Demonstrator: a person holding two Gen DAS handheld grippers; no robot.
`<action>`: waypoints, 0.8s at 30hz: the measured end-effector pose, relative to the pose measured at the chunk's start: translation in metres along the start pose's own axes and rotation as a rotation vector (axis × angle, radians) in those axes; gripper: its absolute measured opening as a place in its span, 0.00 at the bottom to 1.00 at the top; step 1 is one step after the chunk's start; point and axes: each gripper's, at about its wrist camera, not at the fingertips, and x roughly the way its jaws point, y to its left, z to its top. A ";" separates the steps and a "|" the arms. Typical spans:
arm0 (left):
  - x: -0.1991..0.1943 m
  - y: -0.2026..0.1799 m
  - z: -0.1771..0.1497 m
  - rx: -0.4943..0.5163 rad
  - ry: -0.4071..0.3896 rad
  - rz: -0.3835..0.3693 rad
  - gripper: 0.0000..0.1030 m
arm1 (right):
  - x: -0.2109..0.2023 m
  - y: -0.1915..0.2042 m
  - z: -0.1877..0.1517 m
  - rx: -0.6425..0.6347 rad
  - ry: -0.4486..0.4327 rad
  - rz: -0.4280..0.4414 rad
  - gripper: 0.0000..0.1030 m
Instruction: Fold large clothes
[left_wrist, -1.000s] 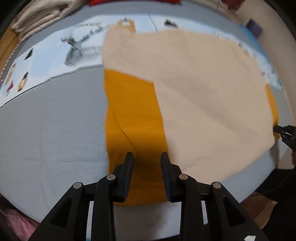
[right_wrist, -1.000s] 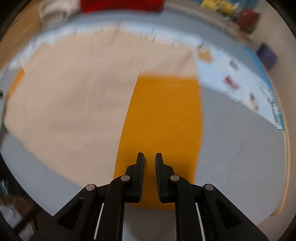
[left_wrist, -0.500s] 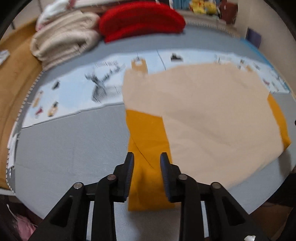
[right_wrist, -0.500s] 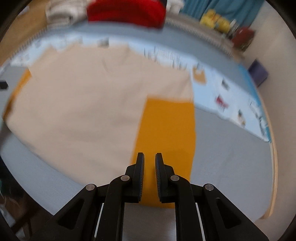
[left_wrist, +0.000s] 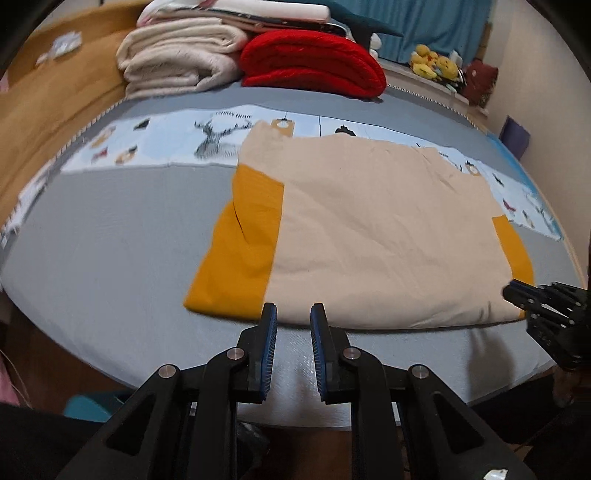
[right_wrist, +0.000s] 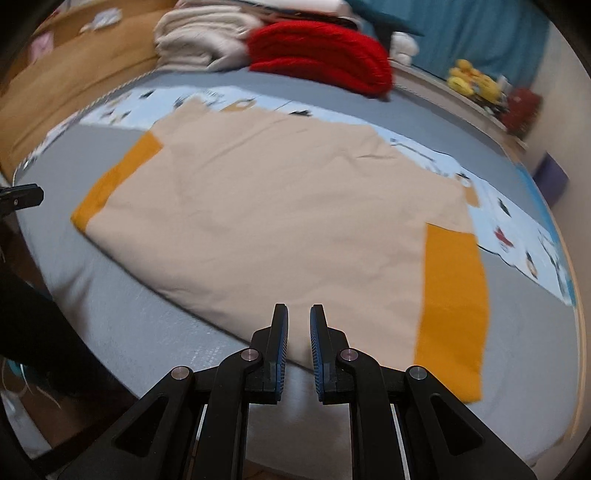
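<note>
Under your grippers spreads one bed (left_wrist: 110, 266) with a smooth grey cover, crossed at its far side by a pale blue printed band (left_wrist: 166, 144) carrying small figures and a deer head. On the grey cover lies the one garment (left_wrist: 380, 236), a broad, soft, faintly creased beige cloth lying flat in a rough rectangle, with a mustard-orange sleeve (left_wrist: 240, 254) at its left edge and a second orange sleeve (right_wrist: 452, 306) at its right edge; its near hem sits close to the bed's front edge. At the head of the bed you have two folded piles side by side: one cream, plush blanket (left_wrist: 181, 59) and one red, ribbed knit (left_wrist: 314, 62). Your left gripper (left_wrist: 292, 314) hangs just over the near hem, jaws parted by a moderate gap, holding nothing. Your right gripper (right_wrist: 298, 314) hangs over the same hem, jaws parted by a narrower gap, also holding nothing.
</note>
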 end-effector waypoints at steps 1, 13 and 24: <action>0.006 0.005 -0.004 -0.022 0.000 -0.018 0.16 | 0.002 0.003 0.002 0.001 -0.004 0.006 0.13; 0.058 0.046 -0.014 -0.246 0.139 -0.142 0.22 | 0.083 0.027 0.020 -0.066 0.211 -0.051 0.14; 0.078 0.063 -0.015 -0.379 0.153 -0.134 0.41 | 0.078 0.022 0.028 -0.034 0.197 -0.044 0.15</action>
